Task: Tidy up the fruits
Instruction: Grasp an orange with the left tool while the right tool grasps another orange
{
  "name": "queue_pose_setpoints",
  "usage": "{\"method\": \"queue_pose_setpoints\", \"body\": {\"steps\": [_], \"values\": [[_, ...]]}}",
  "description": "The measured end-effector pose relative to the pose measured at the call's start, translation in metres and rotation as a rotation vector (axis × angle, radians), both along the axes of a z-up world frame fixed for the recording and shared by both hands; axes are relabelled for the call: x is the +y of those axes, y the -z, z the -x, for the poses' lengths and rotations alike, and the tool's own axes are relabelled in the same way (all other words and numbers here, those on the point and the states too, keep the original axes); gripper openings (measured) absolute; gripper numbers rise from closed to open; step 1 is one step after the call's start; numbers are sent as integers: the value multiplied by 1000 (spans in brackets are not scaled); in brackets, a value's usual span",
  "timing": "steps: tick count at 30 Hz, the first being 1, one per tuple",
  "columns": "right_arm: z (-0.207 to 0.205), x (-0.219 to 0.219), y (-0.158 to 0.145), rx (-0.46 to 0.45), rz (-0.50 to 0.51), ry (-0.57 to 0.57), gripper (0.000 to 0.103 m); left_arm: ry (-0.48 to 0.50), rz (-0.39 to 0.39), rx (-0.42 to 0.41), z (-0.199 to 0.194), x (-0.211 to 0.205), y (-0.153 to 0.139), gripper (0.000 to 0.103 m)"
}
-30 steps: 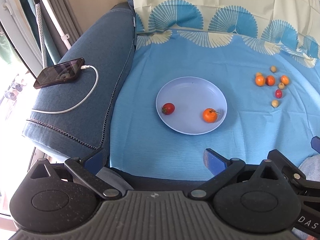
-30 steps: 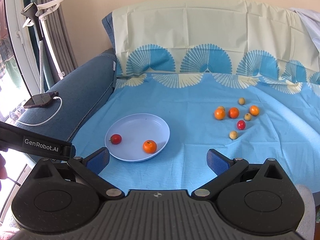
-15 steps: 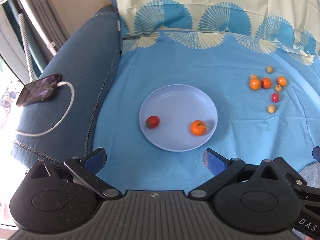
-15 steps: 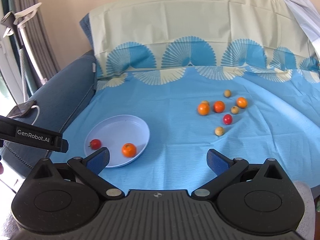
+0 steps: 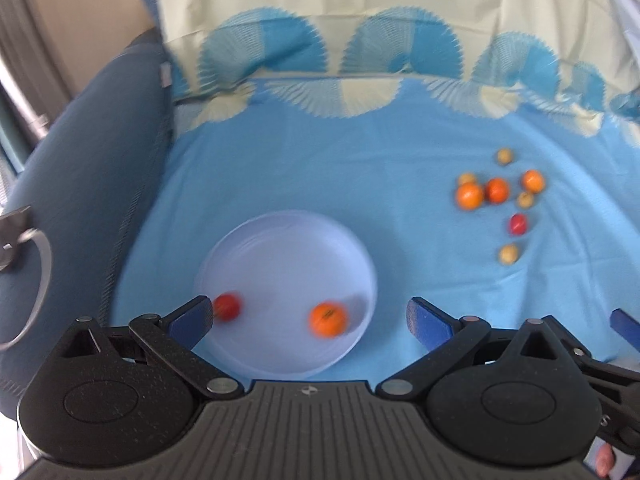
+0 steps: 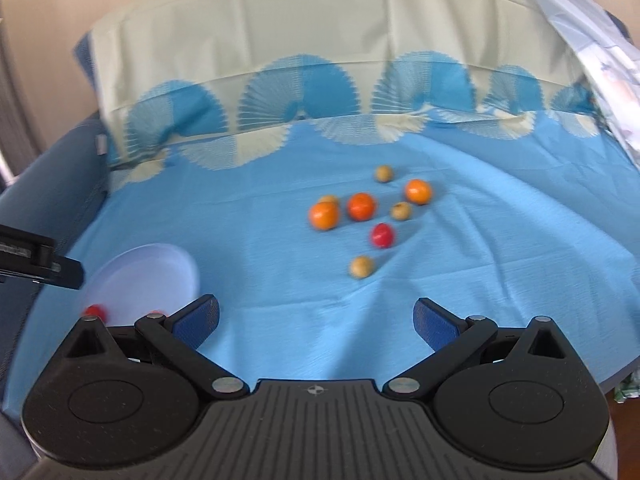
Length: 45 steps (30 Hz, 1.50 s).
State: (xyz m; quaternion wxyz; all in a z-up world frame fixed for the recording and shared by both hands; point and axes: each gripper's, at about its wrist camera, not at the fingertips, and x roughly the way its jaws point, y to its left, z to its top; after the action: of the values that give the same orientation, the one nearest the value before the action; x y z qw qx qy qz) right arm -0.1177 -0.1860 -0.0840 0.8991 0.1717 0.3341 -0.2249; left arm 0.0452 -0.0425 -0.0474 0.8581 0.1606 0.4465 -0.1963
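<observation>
A pale blue plate (image 5: pixel 288 248) lies on the blue cloth and holds a red tomato (image 5: pixel 227 307) and an orange fruit (image 5: pixel 328 319). My left gripper (image 5: pixel 308 320) is open and empty just above the plate's near edge. A cluster of small fruits sits to the right: oranges (image 6: pixel 324 215), a red tomato (image 6: pixel 382 235) and small tan fruits (image 6: pixel 362 267). My right gripper (image 6: pixel 316 320) is open and empty, in front of the cluster with a gap. The plate (image 6: pixel 152 276) is at its left.
The blue sofa arm (image 5: pixel 80 184) rises at the left with a phone cable (image 5: pixel 38 280) on it. The cream-and-blue cloth runs up the backrest (image 6: pixel 320 60). The left gripper's body (image 6: pixel 36 264) juts in at the right view's left edge.
Both views have swung toward the right. The plate has slid down and left in both, and the fruit cluster has come closer to the centre of the right wrist view. Both grippers stayed open.
</observation>
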Motion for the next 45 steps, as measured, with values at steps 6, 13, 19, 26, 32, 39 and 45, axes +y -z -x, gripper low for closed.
{"method": "queue_pose_setpoints", "body": {"steps": [6, 13, 19, 26, 32, 39, 45], "values": [[-14, -49, 24, 4, 61, 96, 102, 81, 12, 70, -26, -63, 24, 103], [-45, -110, 69, 34, 119, 160, 102, 140, -15, 113, -65, -144, 73, 103], [-90, -177, 102, 55, 157, 193, 102, 171, -36, 165, -94, -210, 117, 103], [-146, -241, 136, 92, 44, 113, 102, 151, -75, 213, -120, -250, 157, 103], [-166, -238, 155, 106, 150, 88, 102, 148, -79, 249, -133, -251, 175, 103], [-159, -230, 146, 80, 177, 28, 36, 221, -76, 247, -121, -256, 152, 42], [-146, -228, 132, 84, 165, 84, 38, 220, -80, 168, -101, -243, 134, 42]]}}
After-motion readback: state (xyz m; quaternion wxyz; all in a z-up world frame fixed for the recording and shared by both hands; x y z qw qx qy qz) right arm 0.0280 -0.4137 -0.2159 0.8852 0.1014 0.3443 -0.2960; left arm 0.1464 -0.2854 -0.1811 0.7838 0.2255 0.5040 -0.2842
